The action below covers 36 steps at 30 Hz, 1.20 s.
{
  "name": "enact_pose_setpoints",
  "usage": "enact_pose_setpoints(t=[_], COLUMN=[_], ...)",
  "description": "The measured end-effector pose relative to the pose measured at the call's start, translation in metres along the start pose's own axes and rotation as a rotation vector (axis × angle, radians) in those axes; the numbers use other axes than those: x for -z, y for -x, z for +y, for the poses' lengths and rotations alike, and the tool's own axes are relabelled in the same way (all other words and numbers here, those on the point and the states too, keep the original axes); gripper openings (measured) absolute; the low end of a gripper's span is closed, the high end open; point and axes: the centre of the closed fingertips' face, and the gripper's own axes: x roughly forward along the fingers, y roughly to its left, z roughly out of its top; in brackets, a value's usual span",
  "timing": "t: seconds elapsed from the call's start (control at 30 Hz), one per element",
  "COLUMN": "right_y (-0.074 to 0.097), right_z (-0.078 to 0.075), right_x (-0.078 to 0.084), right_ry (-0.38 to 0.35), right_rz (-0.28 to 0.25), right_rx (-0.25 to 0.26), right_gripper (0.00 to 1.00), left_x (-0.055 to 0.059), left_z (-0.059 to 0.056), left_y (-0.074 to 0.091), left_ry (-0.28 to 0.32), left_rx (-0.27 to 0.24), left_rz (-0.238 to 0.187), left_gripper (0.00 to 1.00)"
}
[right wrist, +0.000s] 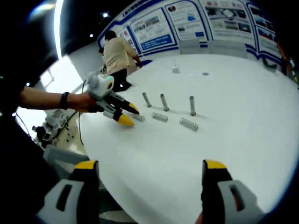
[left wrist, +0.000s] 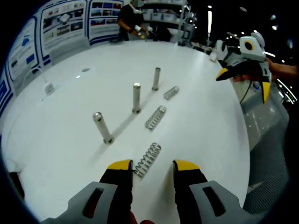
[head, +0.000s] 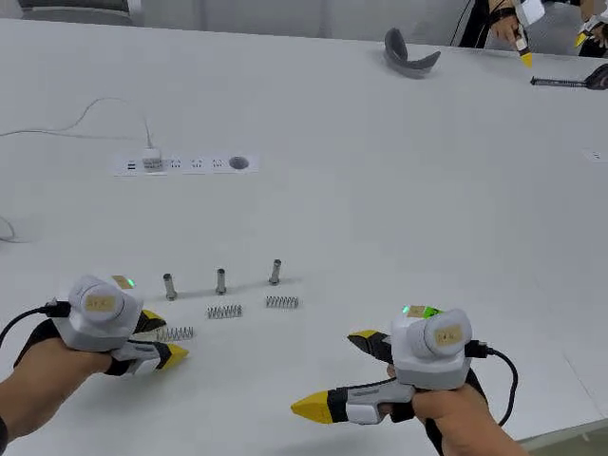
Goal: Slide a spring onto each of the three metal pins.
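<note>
Springs (head: pixel 224 311) lay flat in a row on the table (head: pixel 380 190), one just in front of each upright pin (head: pixel 220 281), none on a pin yet; looked like one-to-one staging. Left gripper (left wrist: pixel 153 165) sat low at the nearest spring (left wrist: pixel 147 160), jaws parted and empty with the spring's near end between the tips, likely lined up for a pinch. Right gripper (head: pixel 334 370) hung well apart from the parts, jaws spread wide, holding nothing, probably kept clear for access.

pins (head: pixel 220 280) — bright polished metal | springs (head: pixel 225 311) — shiny coiled wire | table (head: pixel 380 190) matt white, smooth
</note>
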Motion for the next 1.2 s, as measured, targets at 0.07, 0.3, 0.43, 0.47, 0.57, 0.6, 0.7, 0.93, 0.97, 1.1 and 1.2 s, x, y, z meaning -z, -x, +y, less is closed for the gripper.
enact_pose_setpoints(t=[0.07,0.3,0.43,0.47,0.57,0.6,0.7,0.93,0.97,1.1,1.2], right_y=[0.0,-0.001,-0.002,-0.002,-0.002,-0.002,-0.003,-0.002,-0.002,-0.003,-0.003], right_z=[0.0,-0.001,0.0,0.001,0.002,0.003,0.004,0.005,0.007,0.009,0.01], right_x=[0.0,0.001,0.0,0.0,0.0,0.0,0.0,0.002,0.003,0.003,0.002], right_ry=[0.0,0.002,0.003,0.003,0.004,0.005,0.001,0.0,-0.004,-0.001,-0.004], right_rz=[0.001,0.005,0.003,0.003,0.004,0.004,-0.001,0.0,0.004,0.001,-0.002], right_rx=[0.0,-0.004,-0.005,-0.005,-0.007,-0.008,-0.013,-0.017,-0.02,-0.024,-0.024], right_gripper=[0.93,0.92,0.92,0.92,0.92,0.92,0.92,0.91,0.91,0.91,0.91], left_x=[0.003,0.002,0.001,0.003,0.005,0.005,0.01,0.018,0.019,0.022,0.026], left_z=[0.0,0.007,0.004,0.003,0.001,-0.001,-0.003,-0.005,-0.006,-0.009,-0.009], left_y=[-0.001,0.004,0.008,0.008,0.011,0.011,0.017,0.029,0.032,0.037,0.04], left_ry=[-0.02,-0.064,-0.058,-0.057,-0.011,0.017,0.034,0.061,0.067,0.08,0.09], left_rx=[-0.012,-0.077,-0.096,-0.095,-0.103,-0.096,-0.103,-0.126,-0.129,-0.137,-0.148], left_rz=[0.013,0.039,0.046,0.05,0.05,0.044,0.042,0.034,0.031,0.022,0.012], left_gripper=[0.31,0.16,0.11,0.11,0.1,0.1,0.1,0.1,0.1,0.1,0.1])
